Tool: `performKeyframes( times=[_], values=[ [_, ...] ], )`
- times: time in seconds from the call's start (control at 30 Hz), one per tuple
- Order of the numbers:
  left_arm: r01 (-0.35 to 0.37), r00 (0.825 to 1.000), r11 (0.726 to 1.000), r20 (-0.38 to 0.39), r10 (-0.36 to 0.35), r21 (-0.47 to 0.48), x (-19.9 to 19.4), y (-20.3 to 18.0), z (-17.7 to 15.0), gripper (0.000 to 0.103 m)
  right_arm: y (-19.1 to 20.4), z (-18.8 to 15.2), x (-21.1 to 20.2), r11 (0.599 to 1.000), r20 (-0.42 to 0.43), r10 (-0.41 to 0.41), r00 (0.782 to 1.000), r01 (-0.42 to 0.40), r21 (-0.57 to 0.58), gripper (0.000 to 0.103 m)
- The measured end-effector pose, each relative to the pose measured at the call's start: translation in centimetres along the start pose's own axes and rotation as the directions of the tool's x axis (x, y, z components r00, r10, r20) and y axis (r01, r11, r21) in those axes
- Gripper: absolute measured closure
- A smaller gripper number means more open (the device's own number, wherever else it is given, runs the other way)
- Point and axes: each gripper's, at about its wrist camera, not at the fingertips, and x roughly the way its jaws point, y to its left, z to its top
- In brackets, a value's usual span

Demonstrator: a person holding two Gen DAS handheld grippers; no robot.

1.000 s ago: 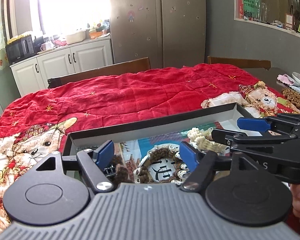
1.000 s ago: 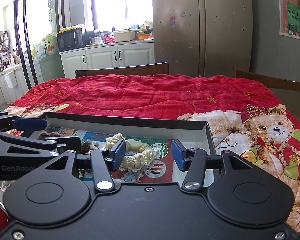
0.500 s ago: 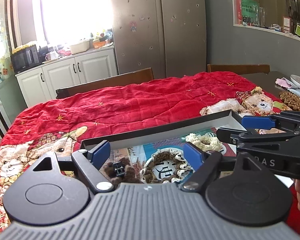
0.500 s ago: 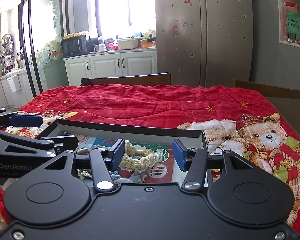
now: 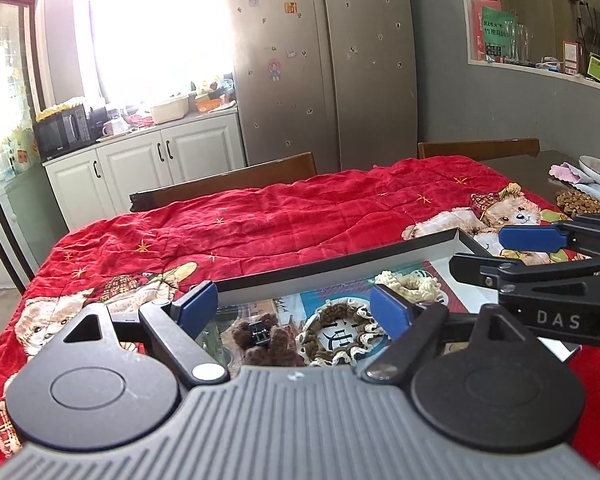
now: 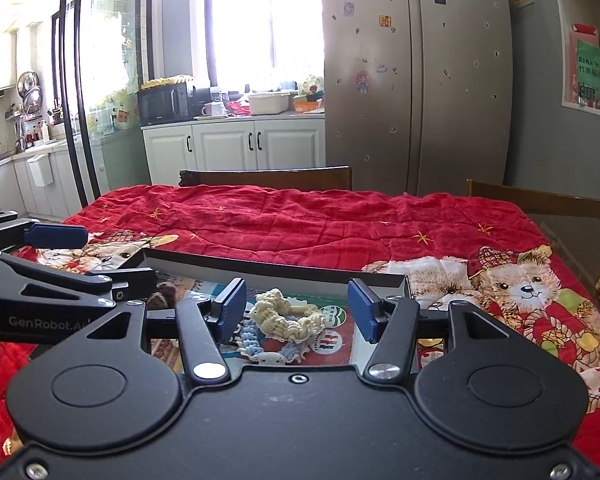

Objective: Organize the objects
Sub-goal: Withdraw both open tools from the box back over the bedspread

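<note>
A shallow black-rimmed box (image 5: 340, 266) lies on the red quilt and also shows in the right wrist view (image 6: 284, 270). In it lie a brown fuzzy hair clip (image 5: 260, 338), a brown and cream crochet ring (image 5: 336, 334), a cream scrunchie (image 5: 410, 284) (image 6: 286, 314) and a blue and white scrunchie (image 6: 268, 350). My left gripper (image 5: 294, 308) is open and empty above the clip and ring. My right gripper (image 6: 298, 306) is open and empty above the scrunchies. Each gripper shows side-on in the other's view.
The red teddy-bear quilt (image 6: 300, 224) covers the table. Wooden chairs (image 6: 268, 178) stand behind it. Dishes and brown clumps (image 5: 580, 200) sit at the far right table end. A fridge and white cabinets stand further back.
Both grippers have risen and drawn back from the box, still open and empty. The objects in the box have not moved.
</note>
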Motion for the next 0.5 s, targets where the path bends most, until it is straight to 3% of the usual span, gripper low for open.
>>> performKeyframes(
  times=[0.5],
  values=[
    [-0.015, 1.000, 1.000, 0.026, 0.014, 0.007, -2.6, 0.3, -0.2, 0.012, 0.9, -0.2, -3.9, 0.999, 0.029, 0.027, 0.999, -0.026, -0.027, 0.046]
  ],
)
